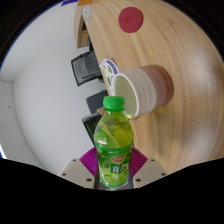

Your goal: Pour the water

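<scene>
A green plastic bottle (114,138) with a green cap and a green label sits between my gripper's (112,165) two fingers, whose magenta pads (88,160) press on its sides. The gripper is shut on the bottle, which is lifted and tilted with its cap toward a white paper cup (143,88). The cup lies just beyond the cap, on the wooden table (185,120). The bottle's lower end is hidden between the fingers.
A dark red round coaster (131,18) lies farther along the wooden table. Off the table's edge is a white floor with a dark object (86,67) and a small white item (112,68) beside it.
</scene>
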Demonstrator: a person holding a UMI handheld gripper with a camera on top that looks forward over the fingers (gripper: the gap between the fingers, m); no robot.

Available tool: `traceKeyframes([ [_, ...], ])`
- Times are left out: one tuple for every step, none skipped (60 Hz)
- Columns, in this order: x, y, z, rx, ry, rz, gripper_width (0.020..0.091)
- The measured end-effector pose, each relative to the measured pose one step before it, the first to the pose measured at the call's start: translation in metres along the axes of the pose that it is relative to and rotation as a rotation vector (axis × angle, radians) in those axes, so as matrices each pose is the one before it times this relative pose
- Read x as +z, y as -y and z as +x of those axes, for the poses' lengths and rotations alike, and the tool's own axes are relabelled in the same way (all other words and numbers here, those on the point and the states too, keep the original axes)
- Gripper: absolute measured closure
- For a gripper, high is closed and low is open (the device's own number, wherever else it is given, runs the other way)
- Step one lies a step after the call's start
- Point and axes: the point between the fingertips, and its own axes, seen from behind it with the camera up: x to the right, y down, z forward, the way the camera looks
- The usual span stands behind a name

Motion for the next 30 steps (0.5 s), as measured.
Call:
traceKeyframes([
  [-0.00084, -0.00018, -0.00006, -0.0103, -0.00234, -0.00160, 0.0723],
  [-0.00101, -0.00015, 0.00009, -0.0152, -0.00312, -0.00096, 0.0722],
  [-0.00132, -0.00042, 0.00024, -0.0197, -0.00502, -0.00168, 0.0722],
  [-0.00150, -0.00060, 0.00066, -0.0239, -0.00718, -0.00301, 0.0723],
  [-0.00155, -0.00028, -0.00100, -0.0271, -0.00866, -0.00459, 0.0722],
  [-0.00241, -0.00053, 0.00031, -0.0345, -0.01337, -0.00306, 0.0723],
  [-0.00242, 0.00055, -0.00029, -0.0426, -0.00952, -0.00031, 0.0724],
  [-0.00290, 0.00131, -0.00158, -0.0488, -0.00681, 0.00099, 0.0722],
  [-0.00264, 0.00209, -0.00232, -0.0549, -0.00542, 0.00155, 0.0724],
  [-0.00269, 0.00299, -0.00312, -0.0574, -0.00538, 0.00113, 0.0725],
  [-0.00249, 0.00398, -0.00298, -0.0586, -0.00624, 0.00362, 0.0721],
  [-0.00522, 0.00293, -0.00310, -0.0600, -0.00261, 0.01234, 0.0720],
  [-0.00326, 0.00568, -0.00391, -0.0591, -0.00359, 0.01054, 0.0723],
  [-0.00717, 0.00453, -0.00608, -0.0563, -0.00056, 0.01069, 0.0723],
  [-0.00086, 0.00711, -0.00344, -0.0644, -0.00173, 0.00619, 0.0723],
  [0.00019, 0.00870, -0.00358, -0.0592, -0.00901, 0.00662, 0.0721],
  [-0.00210, 0.00814, -0.00299, -0.0611, -0.00623, 0.01062, 0.0723],
  [-0.00237, 0.00757, -0.00281, -0.0600, -0.00315, 0.00864, 0.0721],
  [-0.00171, 0.00683, -0.00261, -0.0585, -0.00082, 0.00474, 0.0721],
  [-0.00211, 0.00666, -0.00227, -0.0583, -0.00067, 0.00376, 0.0722],
  [-0.00174, 0.00713, -0.00118, -0.0576, -0.00317, 0.00691, 0.0723],
  [-0.00199, 0.00783, -0.00023, -0.0587, -0.00553, 0.00956, 0.0722],
  [-0.00187, 0.00754, 0.00072, -0.0596, -0.00662, 0.00987, 0.0722],
  [-0.00167, 0.00739, 0.00150, -0.0584, -0.00859, 0.00917, 0.0722],
  [-0.00605, 0.00559, 0.00465, -0.0584, -0.00262, 0.02341, 0.0721],
  [-0.00022, 0.00893, 0.00197, -0.0582, -0.02117, -0.00395, 0.0721],
  [-0.00498, 0.00850, 0.00339, -0.0526, -0.01726, 0.01565, 0.0721],
  [-0.00177, 0.00740, 0.00551, -0.0532, -0.01696, 0.01245, 0.0719],
  [-0.00232, 0.00665, 0.00631, -0.0453, -0.01793, 0.01071, 0.0720],
  [-0.00207, 0.00544, 0.00662, -0.0407, -0.01769, 0.01166, 0.0719],
])
